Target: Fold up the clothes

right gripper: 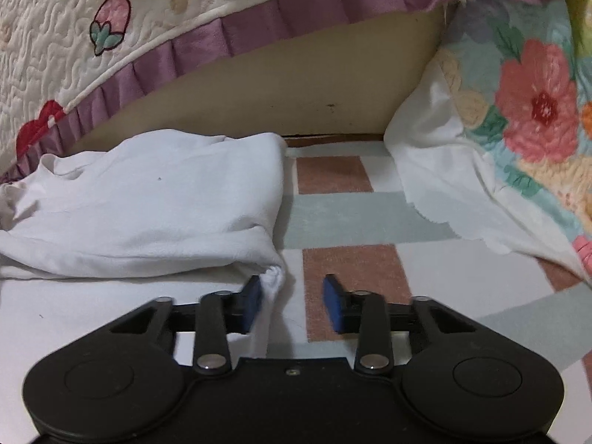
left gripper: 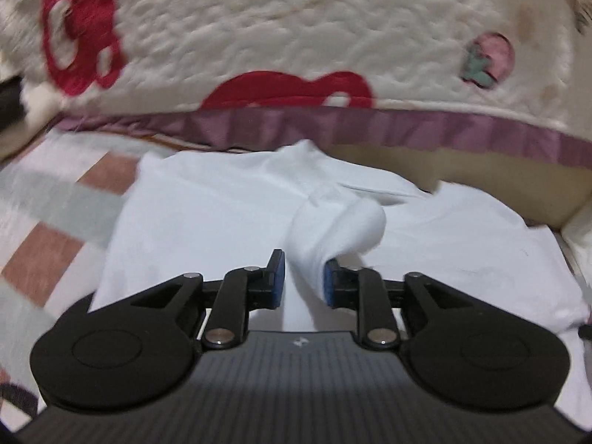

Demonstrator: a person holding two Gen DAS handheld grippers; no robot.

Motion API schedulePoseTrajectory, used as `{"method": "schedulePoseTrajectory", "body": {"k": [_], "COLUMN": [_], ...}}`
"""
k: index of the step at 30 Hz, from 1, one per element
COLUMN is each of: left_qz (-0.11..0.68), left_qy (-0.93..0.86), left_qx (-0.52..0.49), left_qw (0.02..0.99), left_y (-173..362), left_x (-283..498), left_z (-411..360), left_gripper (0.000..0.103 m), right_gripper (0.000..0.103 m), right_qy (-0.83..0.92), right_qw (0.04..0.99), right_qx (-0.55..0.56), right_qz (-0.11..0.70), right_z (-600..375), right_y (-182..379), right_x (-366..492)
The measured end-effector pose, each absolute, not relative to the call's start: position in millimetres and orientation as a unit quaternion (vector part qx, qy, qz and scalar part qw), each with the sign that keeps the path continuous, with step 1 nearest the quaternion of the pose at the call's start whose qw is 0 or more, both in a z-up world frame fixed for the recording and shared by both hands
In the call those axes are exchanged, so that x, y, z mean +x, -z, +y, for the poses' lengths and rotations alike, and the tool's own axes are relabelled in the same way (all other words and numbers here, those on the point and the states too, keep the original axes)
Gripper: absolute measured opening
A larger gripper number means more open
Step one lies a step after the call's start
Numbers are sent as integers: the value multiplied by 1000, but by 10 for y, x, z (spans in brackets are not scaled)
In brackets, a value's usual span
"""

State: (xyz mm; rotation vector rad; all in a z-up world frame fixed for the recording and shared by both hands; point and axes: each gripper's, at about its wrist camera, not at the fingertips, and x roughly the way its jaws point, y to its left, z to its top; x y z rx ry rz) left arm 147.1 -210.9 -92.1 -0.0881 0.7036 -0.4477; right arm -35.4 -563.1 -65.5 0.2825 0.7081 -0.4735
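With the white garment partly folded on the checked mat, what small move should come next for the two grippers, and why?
Probably close the left gripper on the raised fold of the white garment between its fingers: the jaws stand apart, with cloth against only one blue pad. The right gripper also stands open, the garment's corner beside one pad, so neither yet grips cloth to carry the fold.

text: none legible | quilt: red shapes, unreadable | left gripper: small pale mark, unreadable
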Motion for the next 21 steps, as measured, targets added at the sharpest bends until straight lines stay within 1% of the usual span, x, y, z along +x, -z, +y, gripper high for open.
{"method": "schedulePoseTrajectory", "body": {"k": [1,2,3,4,6,8,9,11,15,18,19,20,21], "left_qz": [347,351,356,360,369,369,366,362,364,369,380,390,400], "left_qy": [203,184,174,169,166,173,172,171,159,175,196,212,226], "left_qx": [-51,-58,-69,-82,-105,-115,-118,-124,-139,-149,-149,-143,-133], "left_qw": [914,916,916,914,908,906,907,908,907,900,892,885,878], "left_y": [906,889,882,880,877,878,878,884,920,936,943,953,962], "left_x": [1476,1473,1468,1462,1458,1471,1484,1521,1614,1629,1646,1652,1651], "left_z": [-2070,-2034,-1997,-1959,-1906,-1882,-1870,-1835,-1681,-1543,-1521,-1527,-1549], "left_gripper": [34,41,42,42,43,49,50,54,54,49,38,34,34], "right_gripper": [32,26,20,20,20,22,24,24,24,24,24,31,38], "right_qy": [243,258,272,287,282,253,236,202,146,129,123,118,116], "right_qw": [895,888,881,874,873,884,892,907,924,925,923,921,919], "right_qx": [166,196,220,241,245,231,218,191,148,127,122,121,121], "right_qz": [334,325,317,308,313,319,317,315,321,335,343,350,357], "right_z": [-5697,-5763,-5834,-5907,-6001,-6000,-5965,-5884,-5720,-5684,-5682,-5701,-5734], "right_y": [641,628,621,618,635,629,615,590,565,580,594,608,620], "right_x": [-397,-440,-490,-546,-596,-627,-642,-658,-582,-472,-430,-390,-352]}}
